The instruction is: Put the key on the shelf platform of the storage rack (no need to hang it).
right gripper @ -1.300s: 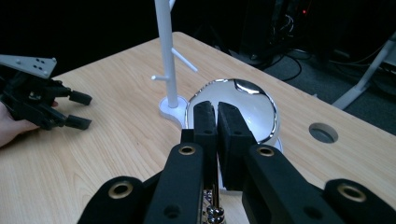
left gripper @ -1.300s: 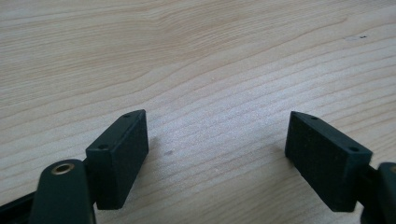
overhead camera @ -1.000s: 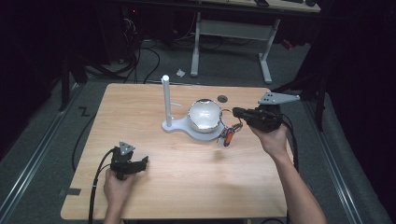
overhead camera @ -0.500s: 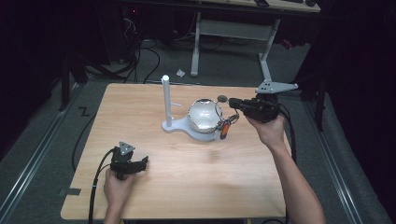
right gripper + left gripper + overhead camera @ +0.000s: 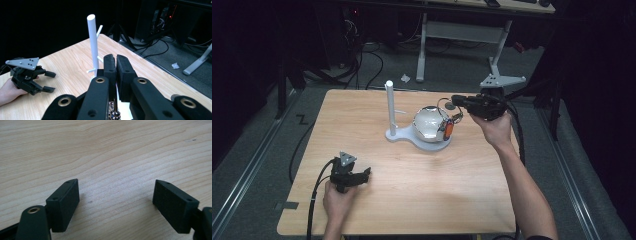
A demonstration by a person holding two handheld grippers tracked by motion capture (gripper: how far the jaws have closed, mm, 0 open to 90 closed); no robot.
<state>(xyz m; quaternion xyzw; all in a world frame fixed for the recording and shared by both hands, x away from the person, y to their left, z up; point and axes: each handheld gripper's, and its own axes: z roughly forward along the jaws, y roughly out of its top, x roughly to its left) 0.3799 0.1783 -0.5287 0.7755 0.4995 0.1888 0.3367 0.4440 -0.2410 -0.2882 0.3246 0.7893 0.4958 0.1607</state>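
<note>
Headset (image 5: pixel 432 125) lies on white stand's base (image 5: pixel 398 134), beside post. Right gripper (image 5: pixel 458 101), jaws pinched on its thin cable, has lifted since earlier: hanging likely next. Left gripper (image 5: pixel 364 174) wide, idle.

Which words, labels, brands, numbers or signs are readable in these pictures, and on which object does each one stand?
None can be read.
The white stand, the round silvery object on its base and the orange piece beside it show no lettering.
The grey plate on the left claw has only small holes.
A dark mark on the floor is a shape, no legible text.
</note>
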